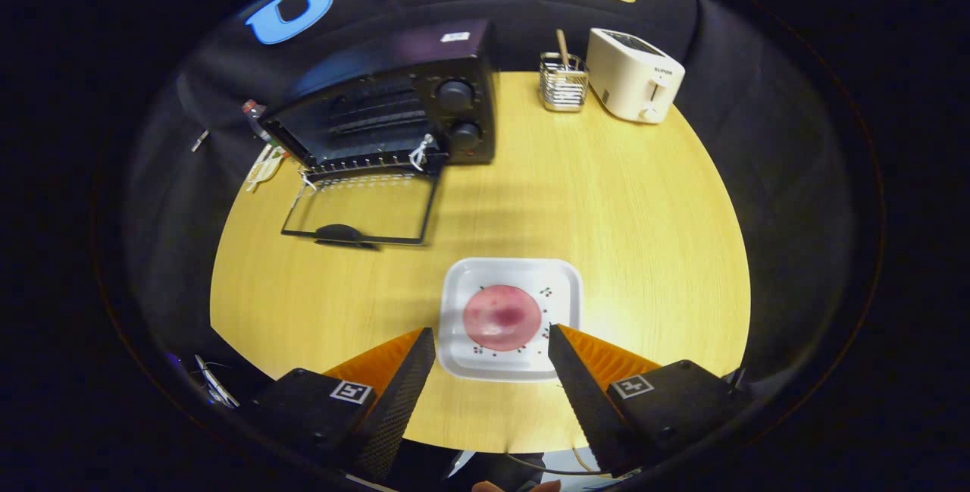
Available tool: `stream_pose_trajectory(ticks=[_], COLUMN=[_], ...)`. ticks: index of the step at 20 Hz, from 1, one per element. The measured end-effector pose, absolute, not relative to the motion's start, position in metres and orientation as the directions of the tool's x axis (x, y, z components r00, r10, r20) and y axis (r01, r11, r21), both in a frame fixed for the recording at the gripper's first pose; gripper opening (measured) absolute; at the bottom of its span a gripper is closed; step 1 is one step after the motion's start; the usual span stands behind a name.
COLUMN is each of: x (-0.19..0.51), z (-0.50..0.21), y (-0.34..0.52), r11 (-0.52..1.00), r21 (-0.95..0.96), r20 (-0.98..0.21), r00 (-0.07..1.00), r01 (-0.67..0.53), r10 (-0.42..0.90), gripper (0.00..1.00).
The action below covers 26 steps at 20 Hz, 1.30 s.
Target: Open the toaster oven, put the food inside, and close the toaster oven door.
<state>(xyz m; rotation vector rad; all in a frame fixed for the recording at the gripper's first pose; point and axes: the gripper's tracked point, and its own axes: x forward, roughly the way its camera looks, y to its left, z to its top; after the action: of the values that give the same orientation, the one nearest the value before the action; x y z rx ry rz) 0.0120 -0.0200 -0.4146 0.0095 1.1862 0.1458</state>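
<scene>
A black toaster oven [394, 101] stands at the far left of the round wooden table [606, 204], its glass door [360, 208] folded down flat onto the tabletop. A white square plate [564, 287] lies near the front edge, and on it rests a round pink piece of food [502, 317]. My gripper [491, 331] is open above the plate, one fingertip on either side of the food, nothing held between them. Whether the fingers touch the plate cannot be told.
At the back of the table stand a wire utensil holder [563, 84] with a wooden stick in it and a white toaster [635, 75]. Some loose items [265, 162] lie at the table's left rim beside the oven.
</scene>
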Motion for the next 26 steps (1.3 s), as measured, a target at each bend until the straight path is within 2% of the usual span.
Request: stream_pose_trajectory(ticks=[4, 9, 10, 11, 12, 13, 15, 16, 17, 20, 23, 26], x=[0.02, 0.024, 0.024, 0.024, 0.022, 0.028, 0.031, 0.03, 0.029, 0.026, 0.025, 0.024], z=[-0.458, -0.5, -0.506, -0.511, -0.516, -0.515, -0.517, -0.516, -0.516, -0.515, -0.506, -0.504], y=[-0.064, -0.076, -0.077, -0.078, -0.081, -0.085, -0.084, -0.086, -0.084, -0.082, -0.081, -0.084], r11=[0.995, 0.994, 0.994, 0.993, 0.993, 0.994, 0.977, 0.968, 0.96, 0.904, 0.802, 0.715], r21=[0.068, 0.082, 0.084, 0.088, 0.082, 0.076, 0.148, 0.213, 0.269, 0.424, 0.571, 0.645], r20=[-0.961, -0.977, -0.979, -0.981, -0.985, -0.982, -0.968, -0.962, -0.953, -0.903, -0.821, -0.764], r00=[0.265, 0.189, 0.179, 0.168, 0.148, 0.169, 0.18, 0.144, 0.126, 0.103, 0.142, 0.195], r01=[-0.076, -0.077, -0.072, -0.072, -0.08, -0.084, -0.151, -0.13, -0.074, 0.049, 0.175, 0.271], r10=[0.086, 0.096, 0.096, 0.099, 0.093, 0.09, 0.174, 0.231, 0.276, 0.418, 0.553, 0.615], gripper=[0.99, 0.98, 0.95, 0.81, 0.74, 0.59, 0.14, 0.16, 0.05, 0.05, 0.05, 0.05])
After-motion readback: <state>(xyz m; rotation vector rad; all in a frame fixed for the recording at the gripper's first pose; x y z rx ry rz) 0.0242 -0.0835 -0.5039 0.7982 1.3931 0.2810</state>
